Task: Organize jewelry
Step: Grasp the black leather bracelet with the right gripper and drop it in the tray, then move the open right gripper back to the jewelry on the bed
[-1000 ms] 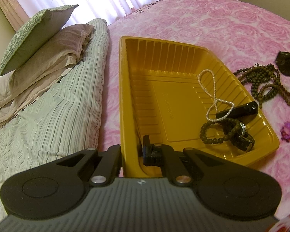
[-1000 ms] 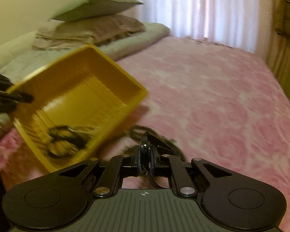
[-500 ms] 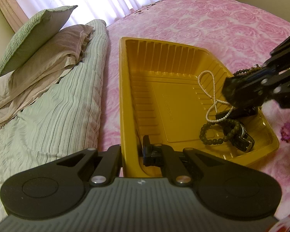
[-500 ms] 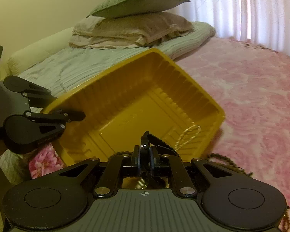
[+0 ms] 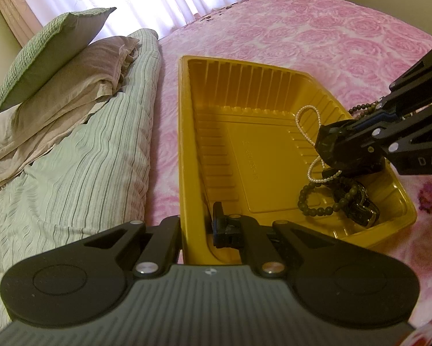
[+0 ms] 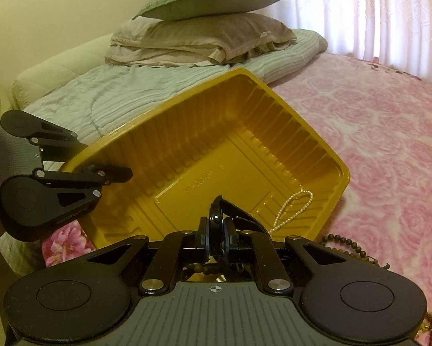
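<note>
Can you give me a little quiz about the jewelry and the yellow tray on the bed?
1. True or false: the pearl strand lies inside the yellow tray.
2. What are the fingers of the left gripper clamped on? A) a pillow B) the yellow tray's rim C) the pearl strand
3. What colour is the rose-patterned bedspread under the tray?

Key: 1 true; 2 B; 3 pink.
</note>
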A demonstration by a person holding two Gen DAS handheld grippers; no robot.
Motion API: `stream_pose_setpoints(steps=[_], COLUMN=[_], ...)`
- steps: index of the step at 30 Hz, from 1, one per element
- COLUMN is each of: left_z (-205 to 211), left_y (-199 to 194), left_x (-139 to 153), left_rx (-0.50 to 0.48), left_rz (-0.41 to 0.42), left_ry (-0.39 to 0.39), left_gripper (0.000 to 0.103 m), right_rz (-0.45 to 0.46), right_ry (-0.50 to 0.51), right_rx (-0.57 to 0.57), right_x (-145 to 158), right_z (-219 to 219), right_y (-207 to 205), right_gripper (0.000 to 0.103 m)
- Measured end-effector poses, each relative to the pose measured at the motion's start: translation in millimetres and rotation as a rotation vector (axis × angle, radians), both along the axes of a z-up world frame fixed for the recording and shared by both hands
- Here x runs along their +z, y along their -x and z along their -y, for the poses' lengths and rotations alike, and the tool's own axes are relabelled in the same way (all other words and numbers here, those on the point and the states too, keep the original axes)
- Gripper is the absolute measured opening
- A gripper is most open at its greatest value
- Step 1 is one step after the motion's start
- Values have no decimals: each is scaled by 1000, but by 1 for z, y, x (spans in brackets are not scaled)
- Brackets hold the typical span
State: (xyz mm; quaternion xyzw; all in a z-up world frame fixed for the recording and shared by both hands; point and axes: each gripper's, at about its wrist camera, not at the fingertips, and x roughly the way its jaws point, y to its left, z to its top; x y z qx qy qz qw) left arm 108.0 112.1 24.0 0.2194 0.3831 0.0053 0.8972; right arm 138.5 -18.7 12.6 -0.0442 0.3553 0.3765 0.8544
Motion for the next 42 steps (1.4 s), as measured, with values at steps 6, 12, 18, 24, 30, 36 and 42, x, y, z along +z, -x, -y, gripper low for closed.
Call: stream_pose_setpoints(steps=[6, 12, 18, 24, 30, 36, 42], left_z=[-1, 0, 1, -1, 0, 3, 4], left_y=[0, 1, 1, 2, 3, 1, 0], left_x=[0, 0, 0, 1, -1, 0, 0], left_rx=[-1, 2, 2, 9, 19, 20, 22], left_rz=[-1, 3, 5, 3, 1, -3, -4], left_ry=[3, 4, 2, 10, 4, -5, -11], left_gripper=[4, 4, 4, 4, 4, 4, 4], right_rz=[27, -7, -64, -70, -55, -50, -25], right_ry=[-44, -101, -95, -58, -4, -4, 4], right_rx=[-50, -202, -379, -556, -669, -690, -669], right_x=[9, 3, -21, -39, -50, -56, -62], right_z=[9, 60, 124, 187, 231, 249, 249], right_y=[-3, 1, 21, 42, 48, 37, 15], right_gripper=[19, 31, 35, 38, 38, 38, 38])
